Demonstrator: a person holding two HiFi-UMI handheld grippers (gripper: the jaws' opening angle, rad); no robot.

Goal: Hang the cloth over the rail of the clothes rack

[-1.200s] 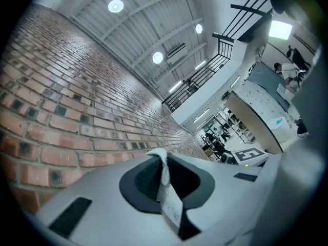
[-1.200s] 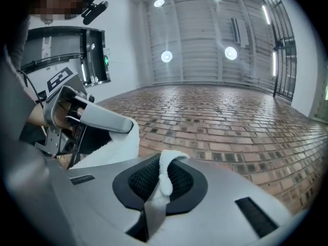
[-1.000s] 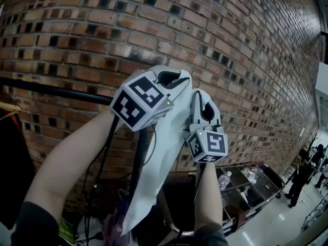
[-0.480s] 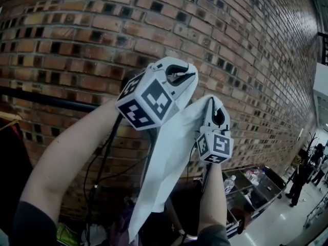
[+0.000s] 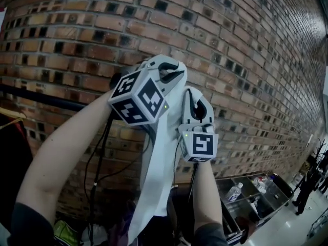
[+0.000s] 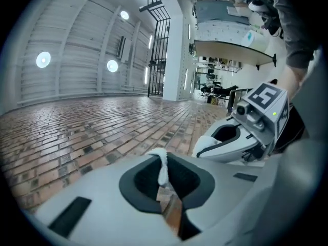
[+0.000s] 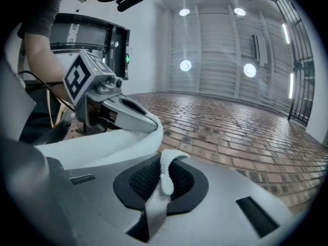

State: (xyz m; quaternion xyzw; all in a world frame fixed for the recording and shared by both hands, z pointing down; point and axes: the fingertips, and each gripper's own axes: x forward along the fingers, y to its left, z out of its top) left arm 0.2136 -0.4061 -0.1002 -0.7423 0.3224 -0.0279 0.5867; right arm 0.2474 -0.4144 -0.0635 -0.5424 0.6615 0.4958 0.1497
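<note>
A white cloth point(image 5: 156, 168) hangs from both grippers, held up in front of a brick wall. My left gripper point(image 5: 171, 69) is shut on the cloth's top edge, and the pinched hem point(image 6: 163, 169) shows between its jaws. Just to its right and a little lower, my right gripper point(image 5: 196, 100) is shut on the same edge, where a folded strip point(image 7: 165, 177) sits between its pads. The two grippers are close together, side by side. The rack's black rail point(image 5: 41, 97) runs across the left, behind my left arm and below the grippers.
The brick wall point(image 5: 241, 40) fills the background. A dark garment point(image 5: 10, 168) on a hanger hangs from the rail at far left. Black cables point(image 5: 100, 158) dangle under the rail. Metal bins with a bottle point(image 5: 234, 191) stand at lower right, and people point(image 5: 312, 181) stand far right.
Both grippers have shifted left in the head view and come closer together. The left one has rolled, and the cloth between them now hangs narrower.
</note>
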